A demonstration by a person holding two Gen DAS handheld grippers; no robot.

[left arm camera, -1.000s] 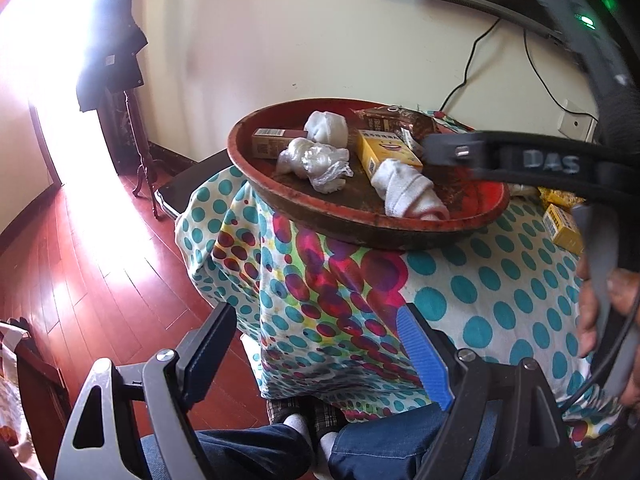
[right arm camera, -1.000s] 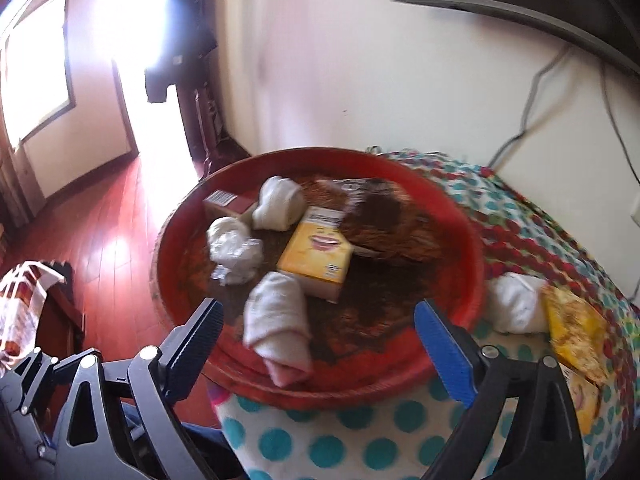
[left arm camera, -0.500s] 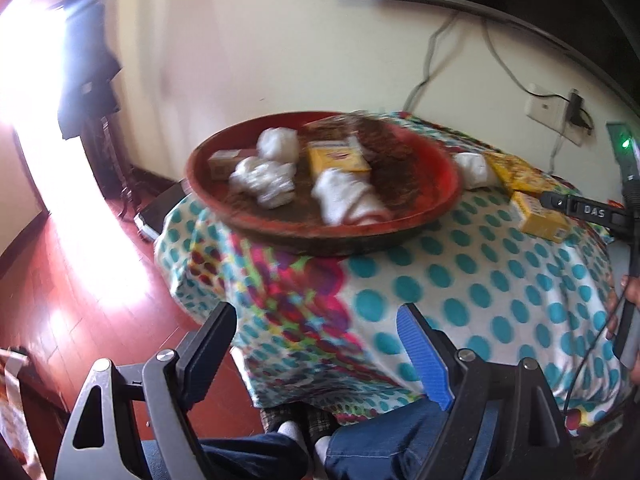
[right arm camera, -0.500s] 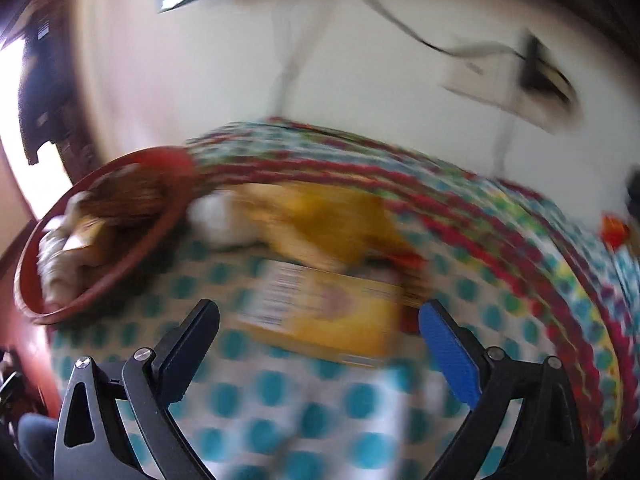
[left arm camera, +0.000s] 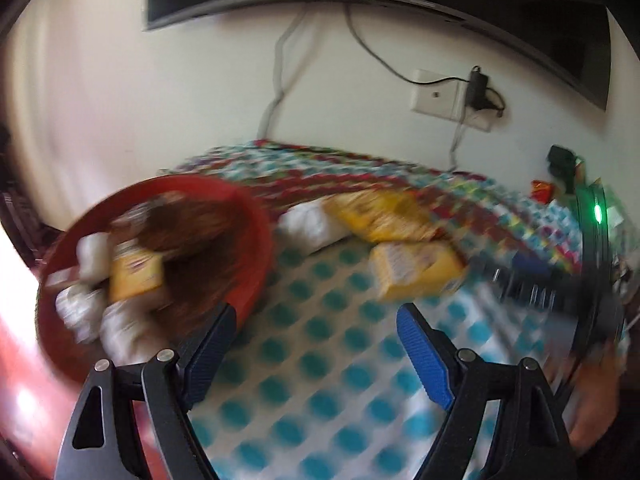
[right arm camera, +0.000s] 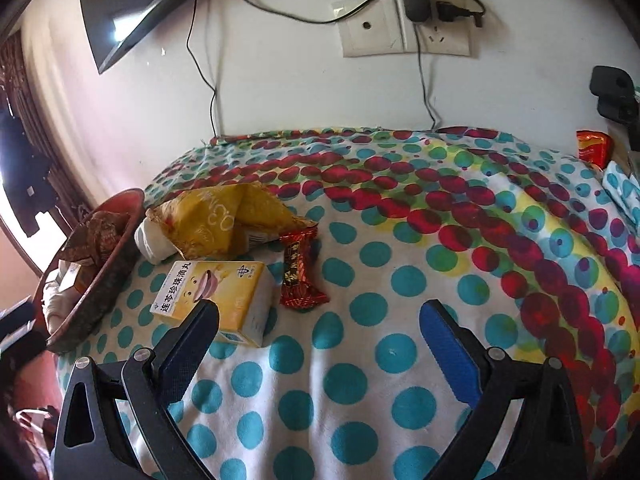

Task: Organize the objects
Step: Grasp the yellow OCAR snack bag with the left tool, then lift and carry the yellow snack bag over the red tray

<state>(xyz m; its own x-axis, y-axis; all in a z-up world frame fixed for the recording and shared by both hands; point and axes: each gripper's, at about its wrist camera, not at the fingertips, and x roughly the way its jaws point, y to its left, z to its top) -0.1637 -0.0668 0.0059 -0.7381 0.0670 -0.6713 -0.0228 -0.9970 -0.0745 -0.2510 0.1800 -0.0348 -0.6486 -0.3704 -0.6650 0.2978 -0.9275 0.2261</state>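
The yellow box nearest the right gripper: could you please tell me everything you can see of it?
The yellow box is a small rectangular carton, apparently cardboard, closed, lying flat on the polka-dot cloth. Its yellow top face carries blue Chinese lettering and a cartoon face; a white end panel has small print. It lies between the red tray and a red candy wrapper, in front of a crumpled yellow bag. The open right gripper has one finger overlapping its near corner; contact is unclear.

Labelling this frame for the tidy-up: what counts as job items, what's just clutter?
Job: yellow box, yellow bag, red candy, white roll, red tray, with both tongs open, right and left.

Clutter: wall socket, cables, TV, dotted cloth.
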